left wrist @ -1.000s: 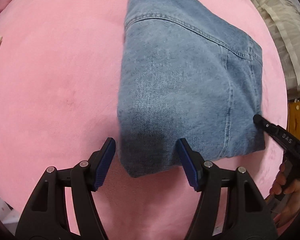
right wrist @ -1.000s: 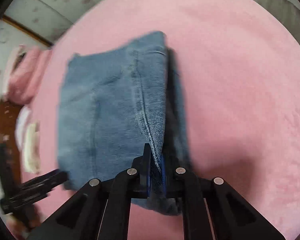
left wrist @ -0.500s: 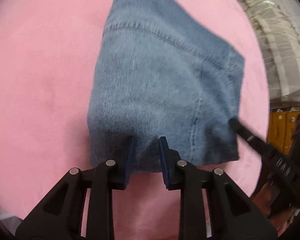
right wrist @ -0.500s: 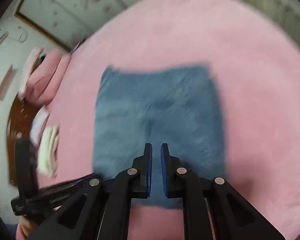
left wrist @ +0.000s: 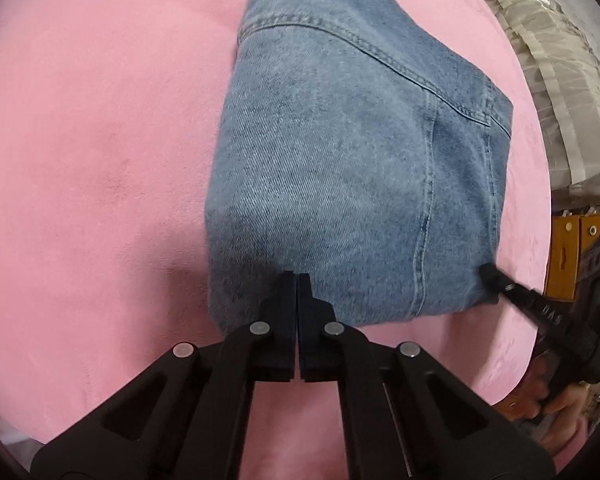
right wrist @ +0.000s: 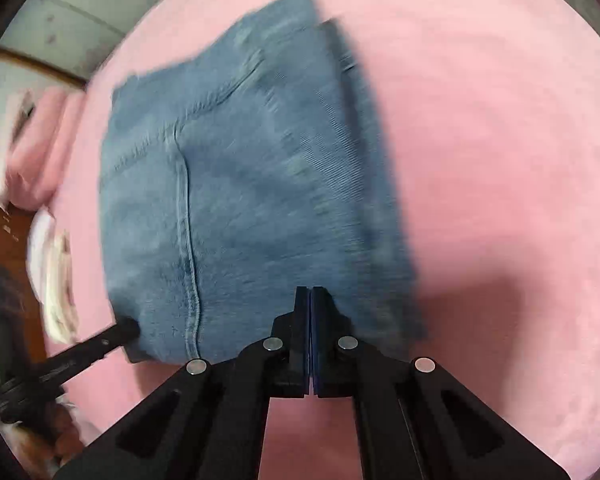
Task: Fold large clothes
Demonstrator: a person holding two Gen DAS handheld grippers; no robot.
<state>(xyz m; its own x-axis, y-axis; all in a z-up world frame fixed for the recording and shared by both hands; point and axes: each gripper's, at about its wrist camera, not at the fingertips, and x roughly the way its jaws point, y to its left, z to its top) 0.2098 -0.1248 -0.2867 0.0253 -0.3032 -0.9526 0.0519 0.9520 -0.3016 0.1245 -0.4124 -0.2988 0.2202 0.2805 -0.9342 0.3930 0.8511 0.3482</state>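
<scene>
Left wrist view: folded denim lying flat, both tools shut at its near edge

Starting at the left: bare pink plush cover (left wrist: 100,160), soft and slightly napped. At centre, left gripper (left wrist: 297,280) with fingers closed pad to pad, tips resting on the near edge of the folded jeans (left wrist: 340,160). No cloth visible between the pads, so probably pressing down rather than pinching, though hard to tell for sure. Further right, past the side seam (left wrist: 424,240), right gripper (left wrist: 490,274) touching the near right corner of the bundle.

Seen from the right wrist view, blurred by motion: same bundle lying as a compact rectangle on the cover, stacked layers showing along its right edge, pink pillow (right wrist: 40,152) beyond at far left. Fingers there likewise shut, tips at the near edge, nothing visibly held.

Judged by the look of it: heavy, stiff denim, thick where layered, not slippery on the plush and not fragile. Likely to hold a crease but spring open at bulky seams. Best taken at the near corners, pinching all layers together, with fingers opened wide first; otherwise only the top layer lifts.
</scene>
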